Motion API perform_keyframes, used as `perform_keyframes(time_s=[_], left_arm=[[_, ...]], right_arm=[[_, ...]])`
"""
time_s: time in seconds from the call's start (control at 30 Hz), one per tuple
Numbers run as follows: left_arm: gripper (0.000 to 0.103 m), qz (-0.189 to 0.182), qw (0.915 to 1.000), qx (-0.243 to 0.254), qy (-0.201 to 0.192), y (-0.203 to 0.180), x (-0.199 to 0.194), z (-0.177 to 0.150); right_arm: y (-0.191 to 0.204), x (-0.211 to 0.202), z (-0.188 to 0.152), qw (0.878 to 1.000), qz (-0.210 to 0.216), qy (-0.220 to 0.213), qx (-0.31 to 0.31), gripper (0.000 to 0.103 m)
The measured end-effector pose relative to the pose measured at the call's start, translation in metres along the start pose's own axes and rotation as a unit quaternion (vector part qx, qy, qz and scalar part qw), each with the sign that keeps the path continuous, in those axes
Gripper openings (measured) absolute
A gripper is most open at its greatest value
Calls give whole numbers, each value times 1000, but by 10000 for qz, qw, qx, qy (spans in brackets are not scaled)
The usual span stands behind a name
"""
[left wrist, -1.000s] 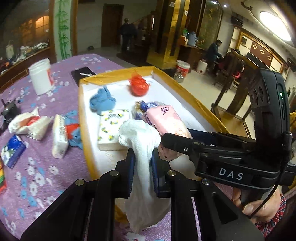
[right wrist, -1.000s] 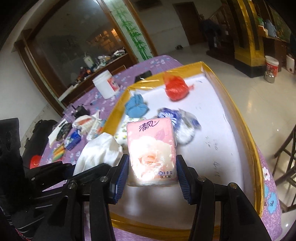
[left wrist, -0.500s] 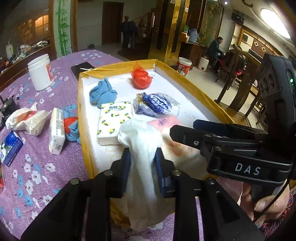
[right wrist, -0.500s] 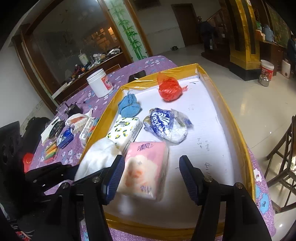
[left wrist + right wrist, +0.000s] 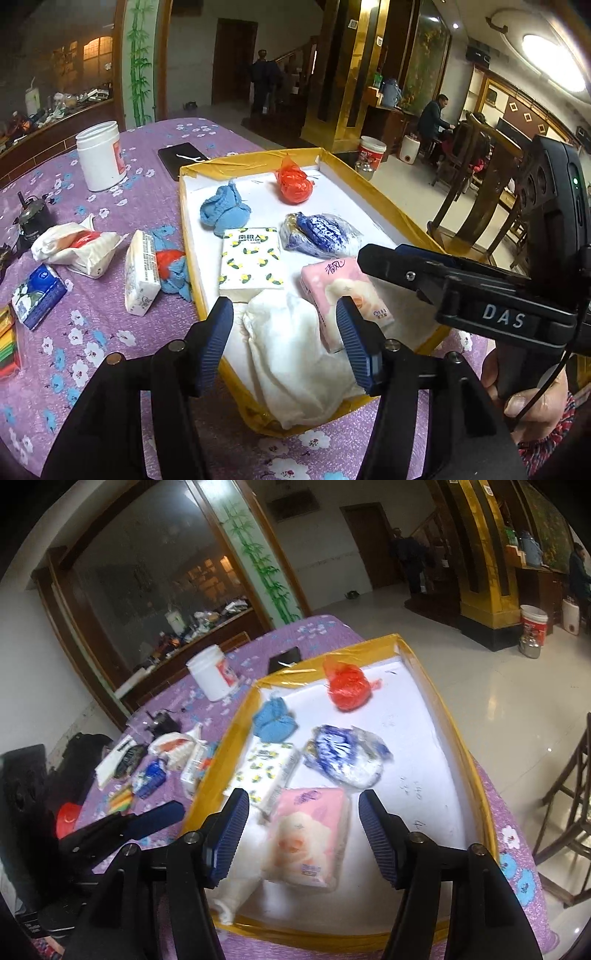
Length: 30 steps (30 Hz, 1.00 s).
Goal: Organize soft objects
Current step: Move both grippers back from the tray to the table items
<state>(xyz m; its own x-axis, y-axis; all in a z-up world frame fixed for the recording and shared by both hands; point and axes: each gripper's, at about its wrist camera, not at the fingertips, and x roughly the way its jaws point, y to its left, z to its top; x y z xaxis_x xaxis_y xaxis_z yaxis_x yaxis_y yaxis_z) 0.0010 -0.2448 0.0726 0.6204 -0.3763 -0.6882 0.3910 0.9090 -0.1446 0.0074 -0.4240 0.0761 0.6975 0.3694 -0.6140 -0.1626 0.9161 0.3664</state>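
We hold both tools spread wide and empty over the near end of the yellow-rimmed tray [image 5: 373, 184]. Our left gripper [image 5: 284, 343] has its blue ribbed pads well apart, with nothing between them but a view down onto the white cloth [image 5: 295, 362], which lies crumpled inside the tray's near corner with its lower end draped over the rim onto the purple flowered tablecloth [image 5: 92, 354]. Our right gripper [image 5: 301, 832] is likewise fully parted, gripping nothing; the pink tissue pack [image 5: 308, 840] lies flat on the tray floor below the gap, touching neither pad as far as we can see, and it sits just beside the cloth. Farther in, the tray also holds a white tissue pack printed with yellow fruit [image 5: 253, 260], a crinkled blue-and-white plastic packet [image 5: 321, 236], a balled light-blue cloth [image 5: 223, 212] and an orange-red plastic bag [image 5: 293, 182] near the far wall. Outside the tray, on the tablecloth to the left, rest a narrow white tissue pack [image 5: 140, 273] against a blue-and-red knitted piece [image 5: 171, 269], a loosely wrapped white bundle [image 5: 77, 247], a small blue tissue pack [image 5: 37, 295], a white jar [image 5: 99, 157] and a dark phone [image 5: 183, 158]. In the left wrist view a hand [image 5: 532, 398] grips the right tool's handle at the lower right.
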Motion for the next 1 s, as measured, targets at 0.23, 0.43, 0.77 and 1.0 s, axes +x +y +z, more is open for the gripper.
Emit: perform_keyframes(time_s=[0.23, 0.43, 0.77, 1.0], left_arm=[[57, 147, 9998, -25, -150, 14, -17, -3], [57, 296, 9990, -232, -245, 41, -32, -9], [57, 858, 9914, -922, -352, 127, -67, -35], [63, 1490, 9752, -1611, -288, 221, -97, -45]], right_arm=[[22, -1, 0, 9995, 192, -83, -216, 65], [43, 5, -1, 9987, 329, 23, -396, 65], [98, 21, -11, 9925, 675, 316, -974, 67], [127, 44, -17, 9866, 951, 707, -1124, 67]])
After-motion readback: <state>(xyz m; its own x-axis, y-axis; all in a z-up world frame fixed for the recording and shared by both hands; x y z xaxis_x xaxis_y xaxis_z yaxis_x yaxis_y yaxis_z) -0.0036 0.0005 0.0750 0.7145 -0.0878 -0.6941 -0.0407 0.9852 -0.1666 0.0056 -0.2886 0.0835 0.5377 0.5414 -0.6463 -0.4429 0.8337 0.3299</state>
